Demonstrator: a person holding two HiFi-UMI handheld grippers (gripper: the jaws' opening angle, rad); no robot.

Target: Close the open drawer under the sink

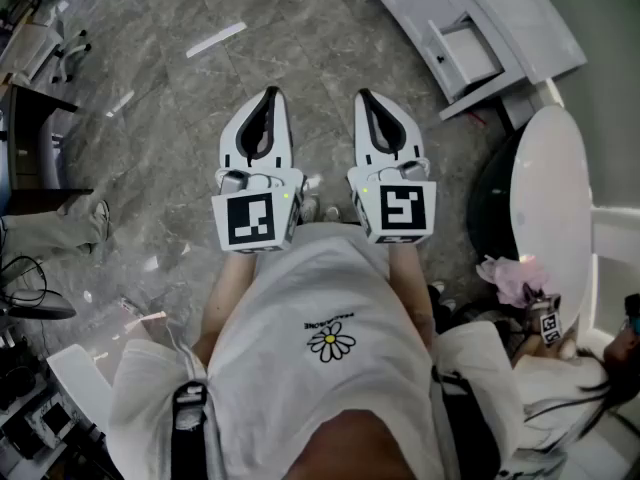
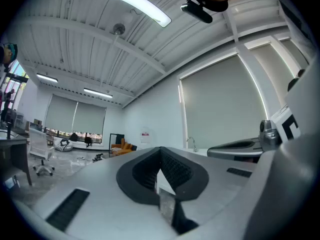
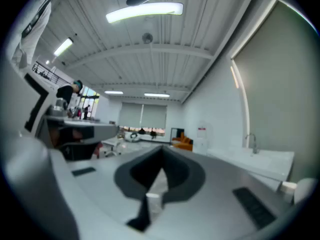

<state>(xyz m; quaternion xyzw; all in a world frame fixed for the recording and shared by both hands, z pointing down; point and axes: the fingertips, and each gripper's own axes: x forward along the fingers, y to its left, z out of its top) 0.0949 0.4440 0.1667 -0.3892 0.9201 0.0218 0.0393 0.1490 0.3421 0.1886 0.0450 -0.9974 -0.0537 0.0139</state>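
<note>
1. The person stands on a grey marbled floor (image 1: 180,118) and holds both claws level in front of the body, side by side and a little apart.
2. The left claw (image 1: 267,98) is closed: in the left gripper view its two dark-padded jaws run together to a point, with nothing between them.
3. The right claw (image 1: 366,100) is closed too: in the right gripper view its jaws meet at the tip and grip nothing.
4. The drawer (image 1: 468,53) is at the upper right of the head view. It stands pulled out of a white cabinet (image 1: 520,13), and its pale inside is open to view.
5. The drawer is well apart from both claws, ahead of the right claw and off to its right; neither claw touches it.
6. In the right gripper view a tap (image 3: 251,143) rises over a white surface (image 3: 267,160) at the right.
7. A second person (image 1: 600,368) is at the lower right edge of the head view.
</note>
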